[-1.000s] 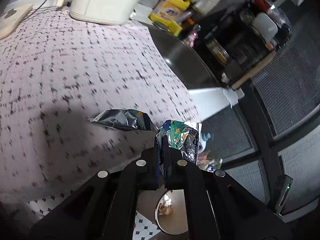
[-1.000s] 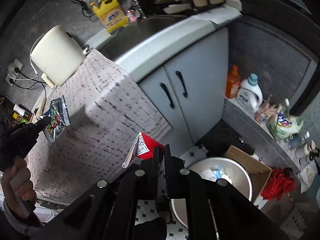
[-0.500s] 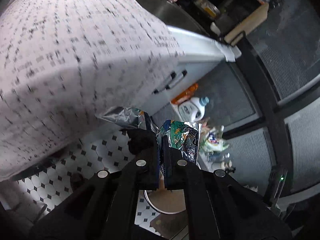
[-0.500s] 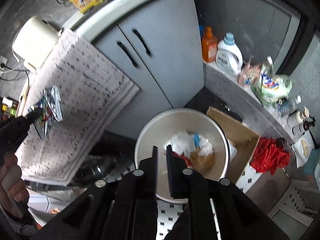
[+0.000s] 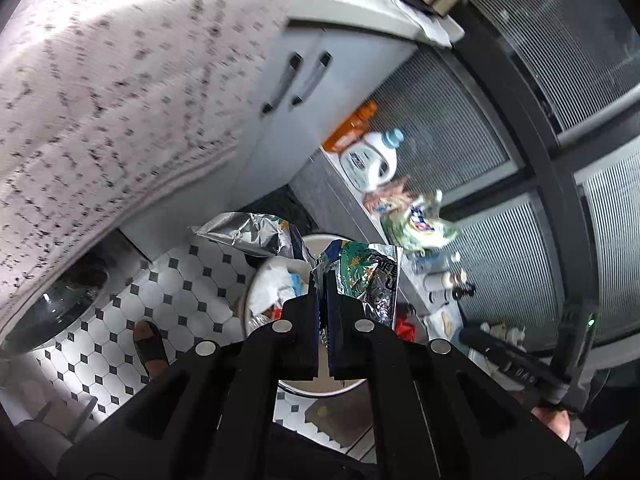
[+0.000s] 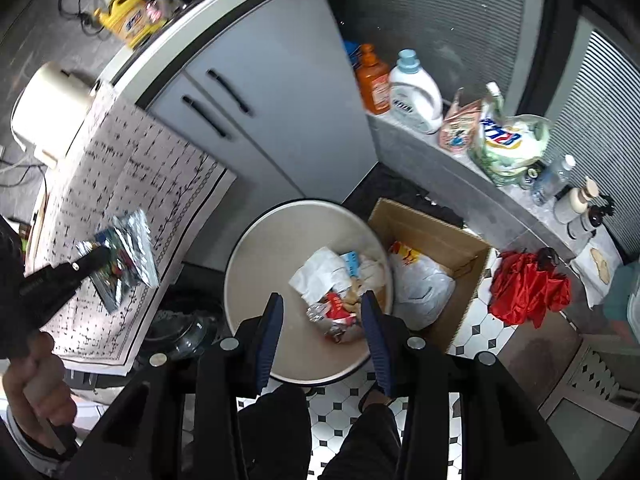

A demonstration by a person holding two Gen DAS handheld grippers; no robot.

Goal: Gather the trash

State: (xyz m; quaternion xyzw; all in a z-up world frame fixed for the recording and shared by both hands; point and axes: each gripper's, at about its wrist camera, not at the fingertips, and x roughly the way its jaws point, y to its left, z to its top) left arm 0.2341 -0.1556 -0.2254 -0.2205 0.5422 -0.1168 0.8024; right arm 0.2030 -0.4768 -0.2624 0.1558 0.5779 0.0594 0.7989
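Crinkled silver foil snack wrapper (image 5: 360, 276) pinched in the left tool (image 5: 323, 280), over the round white bin (image 6: 256, 248).
Right tool (image 6: 322, 312) is opening above that bin, nothing between its jaws; red wrapper (image 6: 338, 310) lies inside.

Motion smears the patterned cloth (image 5: 120, 92) across the upper left of the left wrist view; the left claw (image 5: 323, 280) hides much of the bin (image 5: 256, 280), whose contents stay indistinct

Silver foil wrapper (image 5: 362, 276) printed teal and green, beige bin (image 6: 280, 240), black-and-white diamond floor tiles (image 5: 180, 292), orange bottle (image 6: 374, 80) upper centre, crumpled red cloth (image 6: 528, 288) at right
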